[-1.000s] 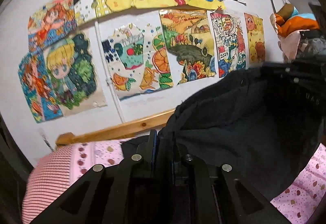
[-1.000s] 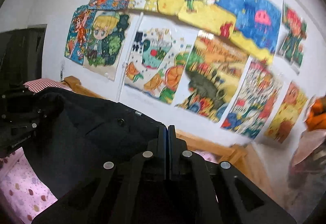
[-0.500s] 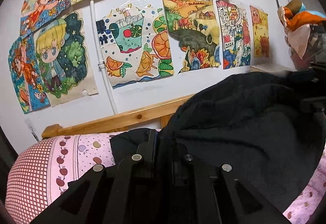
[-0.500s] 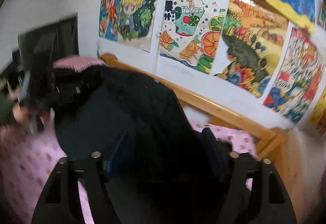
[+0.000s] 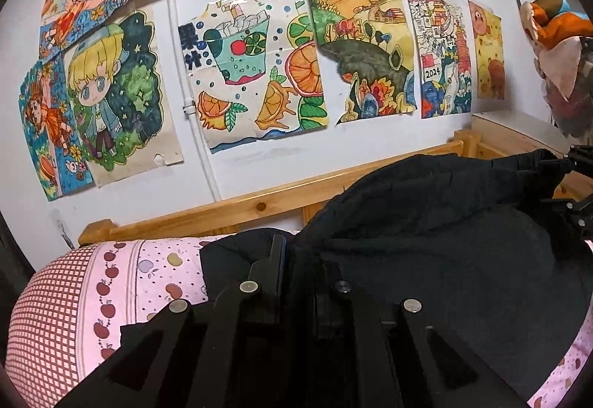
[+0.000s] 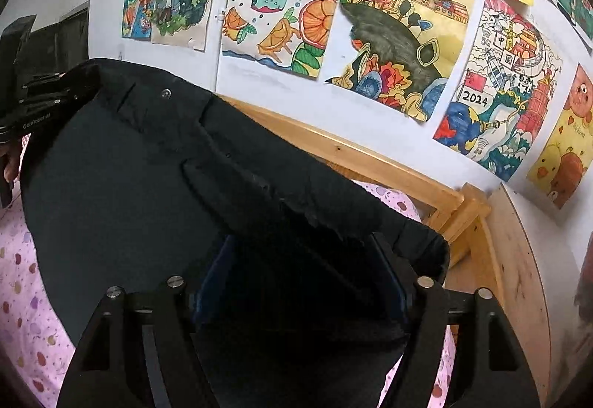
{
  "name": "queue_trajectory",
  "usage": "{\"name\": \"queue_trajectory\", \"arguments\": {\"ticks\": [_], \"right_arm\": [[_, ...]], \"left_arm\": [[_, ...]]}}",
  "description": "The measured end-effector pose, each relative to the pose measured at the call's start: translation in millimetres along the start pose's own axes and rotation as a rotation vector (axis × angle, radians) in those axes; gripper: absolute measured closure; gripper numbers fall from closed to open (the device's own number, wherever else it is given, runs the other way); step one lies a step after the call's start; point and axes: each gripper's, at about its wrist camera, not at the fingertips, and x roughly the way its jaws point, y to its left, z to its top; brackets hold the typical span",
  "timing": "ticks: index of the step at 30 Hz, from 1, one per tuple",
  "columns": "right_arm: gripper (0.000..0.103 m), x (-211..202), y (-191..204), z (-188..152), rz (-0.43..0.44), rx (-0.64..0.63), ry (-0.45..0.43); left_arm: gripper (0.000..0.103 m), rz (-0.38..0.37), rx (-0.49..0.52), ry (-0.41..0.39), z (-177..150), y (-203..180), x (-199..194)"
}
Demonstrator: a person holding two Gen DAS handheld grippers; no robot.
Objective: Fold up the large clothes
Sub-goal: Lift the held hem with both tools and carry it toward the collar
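Observation:
A large black garment with a metal snap hangs spread between my two grippers, low over the pink bed. My left gripper is shut on one edge of its cloth. The same gripper shows at the far left of the right wrist view, where the left gripper holds a corner of the garment. My right gripper has its jaws wide apart and closing. A thick edge of the garment lies between them, and the pads do not press on it. At the right edge of the left wrist view the right gripper is partly cut off.
A pink apple-print sheet covers the bed, with a red-checked bolster at its left end. A wooden bed rail runs along the wall behind, which is covered in coloured drawings. A pile of clothes hangs at the right.
My right gripper was shut on the garment a second ago; now its jaws stand apart around the cloth. Both hands have sunk towards the bed, and the garment has come down with them.

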Motion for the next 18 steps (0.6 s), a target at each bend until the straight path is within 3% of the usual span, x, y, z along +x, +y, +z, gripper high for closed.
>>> {"name": "queue_trajectory", "arguments": {"ticks": [2, 6, 9, 18], "right_arm": [[0.074, 6, 1, 1, -0.003, -0.012, 0.001], [0.077, 12, 7, 5, -0.054, -0.043, -0.03], [0.095, 16, 10, 10, -0.092, -0.059, -0.052], [0.098, 48, 11, 17, -0.15, -0.001, -0.068]], "left_arm": [[0.093, 0.001, -0.005, 0.004, -2, 1, 6], [0.093, 0.002, -0.025, 0.006, -3, 3, 16], [0.093, 0.004, -0.029, 0.007, -3, 3, 23], [0.093, 0.013, -0.047, 0.044, 1, 5, 53]]}}
